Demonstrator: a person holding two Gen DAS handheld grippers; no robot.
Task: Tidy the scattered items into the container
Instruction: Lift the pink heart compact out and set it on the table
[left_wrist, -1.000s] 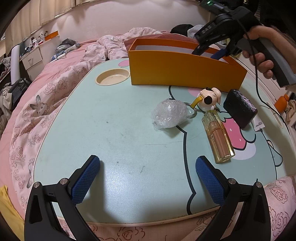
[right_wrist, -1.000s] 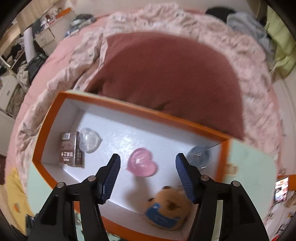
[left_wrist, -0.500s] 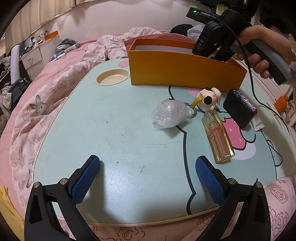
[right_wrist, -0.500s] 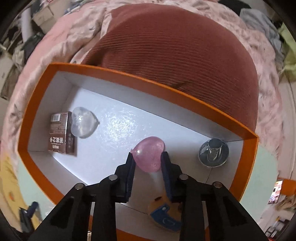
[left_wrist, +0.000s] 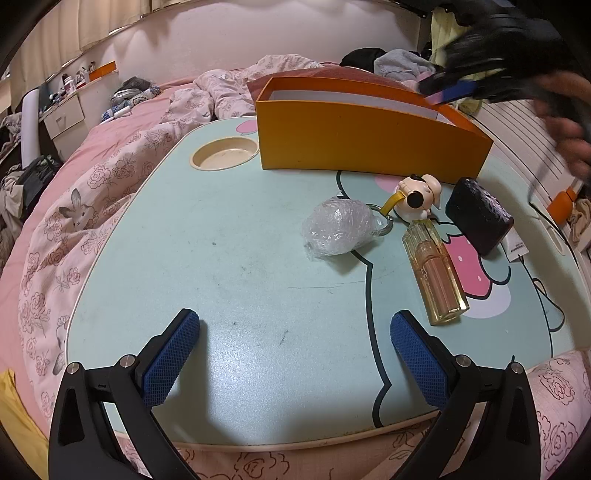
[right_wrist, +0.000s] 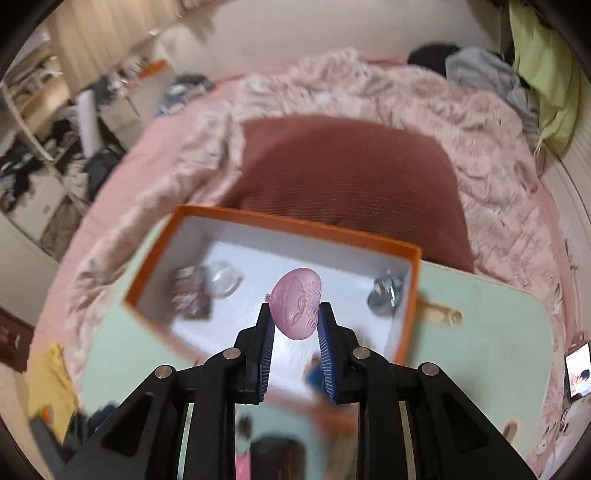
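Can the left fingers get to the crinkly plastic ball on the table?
Probably yes. The left gripper is open and empty, and only bare table lies between it and the plastic ball. The keyring toy sits close beside it.

My right tongs (right_wrist: 295, 325), wide apart over the orange box (right_wrist: 410, 295) a second ago, are now clamped on the pink heart-shaped piece (right_wrist: 297, 304) that lay on its white floor. I have lifted it clear, and the box sits lower and smaller in the right wrist view.
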